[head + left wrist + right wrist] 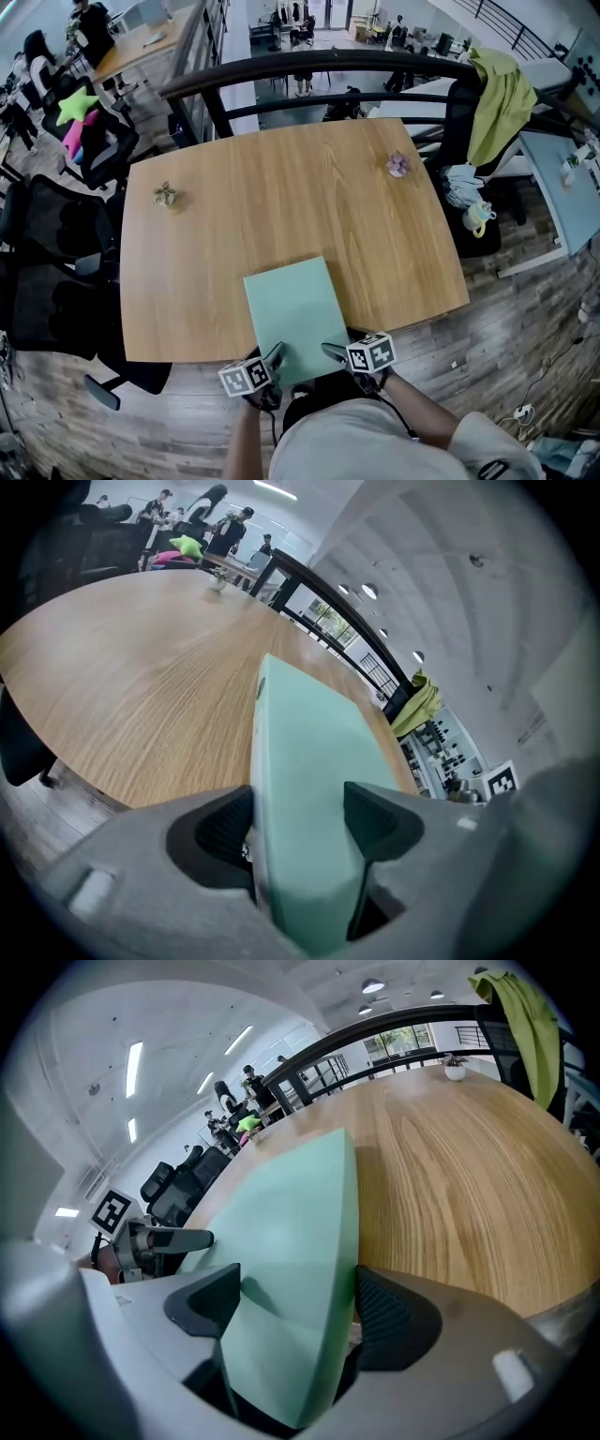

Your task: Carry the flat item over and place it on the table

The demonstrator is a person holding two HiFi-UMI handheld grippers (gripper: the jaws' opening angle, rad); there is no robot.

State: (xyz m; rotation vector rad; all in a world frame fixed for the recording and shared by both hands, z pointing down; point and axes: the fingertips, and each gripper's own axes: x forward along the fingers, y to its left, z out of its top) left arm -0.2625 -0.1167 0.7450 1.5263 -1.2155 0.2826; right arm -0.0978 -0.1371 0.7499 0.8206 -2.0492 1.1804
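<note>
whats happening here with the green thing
A person holds a gripper in each hand. The left gripper and the right gripper each clamp the near edge of a pale green flat board. Most of the board lies over the wooden table, its near edge overhanging toward the person. Neither gripper has let go.

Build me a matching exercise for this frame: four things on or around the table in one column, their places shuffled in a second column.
Things
1. green flat item
2. purple trinket
3. tan trinket
4. yellow-green cloth

Places
A. draped over a chair beyond the table
B. on the table, left side
C. at the table's near edge, in the middle
D. on the table, far right corner

Pairs: 1-C, 2-D, 3-B, 4-A
</note>
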